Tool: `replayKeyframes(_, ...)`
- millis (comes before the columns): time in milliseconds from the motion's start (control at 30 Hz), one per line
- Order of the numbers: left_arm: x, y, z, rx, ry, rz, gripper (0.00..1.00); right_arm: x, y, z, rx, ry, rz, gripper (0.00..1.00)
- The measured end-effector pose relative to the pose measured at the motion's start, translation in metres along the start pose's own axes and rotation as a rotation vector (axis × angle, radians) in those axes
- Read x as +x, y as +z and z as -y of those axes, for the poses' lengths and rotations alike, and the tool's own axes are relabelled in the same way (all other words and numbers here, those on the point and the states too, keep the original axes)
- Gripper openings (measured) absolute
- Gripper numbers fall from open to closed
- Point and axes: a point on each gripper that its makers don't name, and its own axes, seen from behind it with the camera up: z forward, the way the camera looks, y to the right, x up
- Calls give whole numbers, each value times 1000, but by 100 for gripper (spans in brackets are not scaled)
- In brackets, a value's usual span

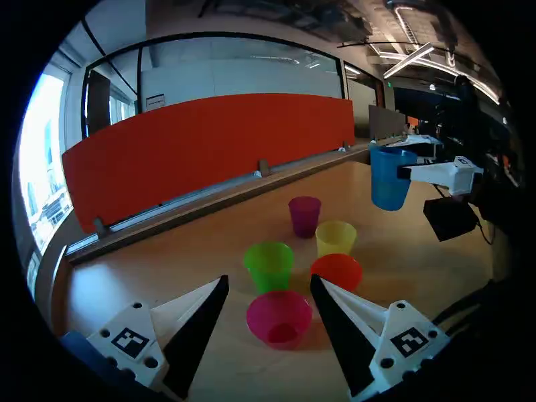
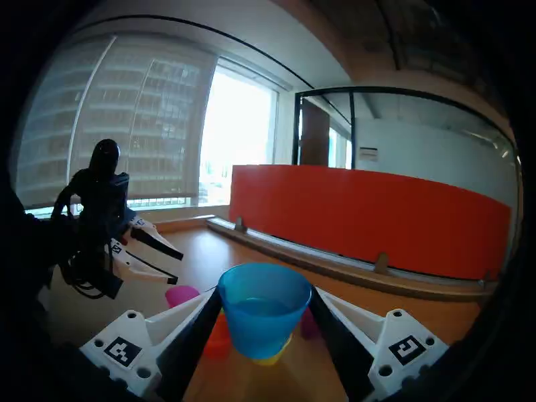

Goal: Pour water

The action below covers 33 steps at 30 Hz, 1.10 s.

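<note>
While the wooden desk (image 1: 415, 254) carries five small cups, the right tongs (image 2: 264, 293) hold a blue cup (image 2: 263, 321) above it.
A long orange partition (image 1: 201, 151) stands along the desk's far edge. The left tongs (image 1: 269, 279) are wide apart and grip nothing. Both fingers of the right tongs press on the blue cup, which is upright in the air, right of the group in the left gripper view. On the desk stand a pink cup (image 1: 279, 319), nearest, a green cup (image 1: 269, 264), a red cup (image 1: 336, 271), a yellow cup (image 1: 336, 238) and a purple cup (image 1: 305, 214).
</note>
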Motion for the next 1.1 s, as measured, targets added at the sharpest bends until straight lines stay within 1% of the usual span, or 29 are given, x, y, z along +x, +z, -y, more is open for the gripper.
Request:
replayKeyframes(167, 1, 15, 2, -12, 27, 36, 90, -8, -8, 0, -2, 1, 8, 93)
replayKeyframes(300, -3, 26, 3, -23, 45, 73, 90, -12, -12, -1, -4, 5, 12, 94)
replayKeyframes(567, -6, 48, 3, -60, 50, 122, 90, -18, -17, -5, -5, 8, 14, 94)
replayKeyframes(767, -13, 64, 1, -100, 62, 185, 90, -22, -18, -6, -3, 10, 15, 93)
replayKeyframes(900, -14, 74, 3, -107, 71, 208, 90, -25, -18, -7, 1, 11, 17, 94)
replayKeyframes(1100, -20, 86, 0, -138, 76, 237, 90, -28, -16, -9, 2, 15, 21, 93)
